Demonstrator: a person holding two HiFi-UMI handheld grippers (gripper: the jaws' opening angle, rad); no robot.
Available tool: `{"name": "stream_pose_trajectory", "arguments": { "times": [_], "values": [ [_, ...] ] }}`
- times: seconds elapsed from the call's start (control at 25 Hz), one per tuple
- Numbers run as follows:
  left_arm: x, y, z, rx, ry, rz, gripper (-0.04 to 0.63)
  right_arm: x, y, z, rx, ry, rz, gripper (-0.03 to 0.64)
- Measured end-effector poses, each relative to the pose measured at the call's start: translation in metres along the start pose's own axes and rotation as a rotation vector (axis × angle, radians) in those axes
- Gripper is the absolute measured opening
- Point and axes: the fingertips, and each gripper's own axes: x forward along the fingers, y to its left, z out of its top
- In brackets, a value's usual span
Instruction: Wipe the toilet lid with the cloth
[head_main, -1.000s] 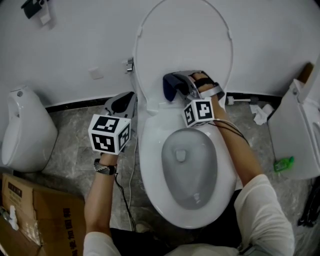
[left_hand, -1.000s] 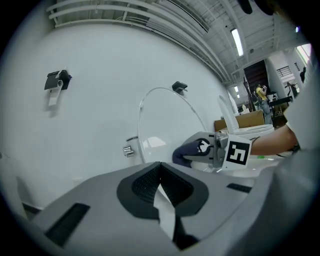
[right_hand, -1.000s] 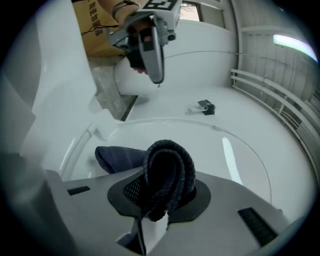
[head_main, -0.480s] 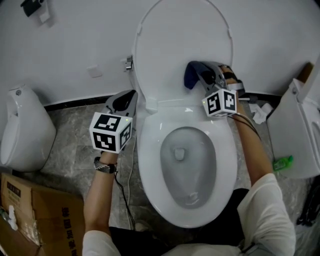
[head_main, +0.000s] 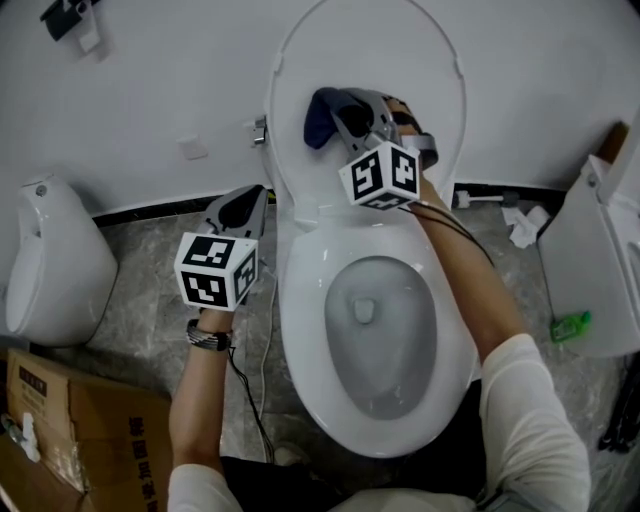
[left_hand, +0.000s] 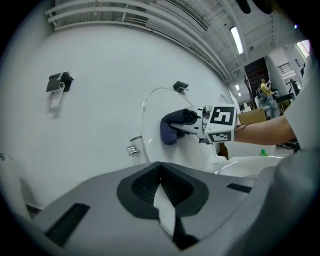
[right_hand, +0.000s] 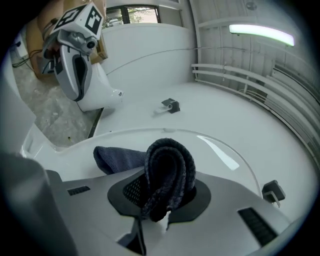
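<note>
Head view, cloth: a dark blue cloth (head_main: 318, 118) lay pressed on the raised toilet lid (head_main: 370, 45), at about 8 o'clock from the lid's centre.
Right claw: the right claw (head_main: 338, 112) reached up over the bowl (head_main: 300, 330) toward 11 o'clock, with its marker cube (head_main: 380, 176) near the lid's hinge end.
Right claw state: in the right gripper view the jaws were clamped on a doubled fold of the cloth, which bulged up out of the dark pads as a thick loop.
Cloth against claw: the held fold sat right at the jaw tips; the loose remainder spread past the tips toward 10 o'clock in the right gripper view and lay flat against the lid.
Left claw: the left claw (head_main: 248, 205) was off the toilet, at about 10 o'clock from the bowl and just beside its rim, above the grey stone floor (head_main: 140, 320).
Left claw state: in the left gripper view its jaws were together with nothing between them, and they pointed at the lid's edge.
Left gripper view, cloth: the cloth showed at 1 o'clock from the jaw tips, well apart from them.
Surroundings: a white fixture (head_main: 45, 270) stood at 9 o'clock and a cardboard box (head_main: 90, 430) at 7 o'clock in the head view.
</note>
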Motion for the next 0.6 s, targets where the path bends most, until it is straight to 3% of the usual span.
{"name": "stream_pose_trajectory", "arguments": {
  "times": [0.24,0.44,0.6],
  "values": [
    [-0.005,0.006,0.002,-0.018,-0.007,0.011,0.002,0.007,0.078,0.029,-0.097,-0.029,0.148,0.089],
    [-0.010,0.010,0.007,-0.020,-0.023,0.018,0.002,-0.012,0.155,0.014,-0.331,-0.019,0.298,0.089],
    [-0.009,0.014,0.008,-0.023,-0.025,0.022,0.002,-0.026,0.182,-0.003,-0.375,0.019,0.427,0.089]
  ]
}}
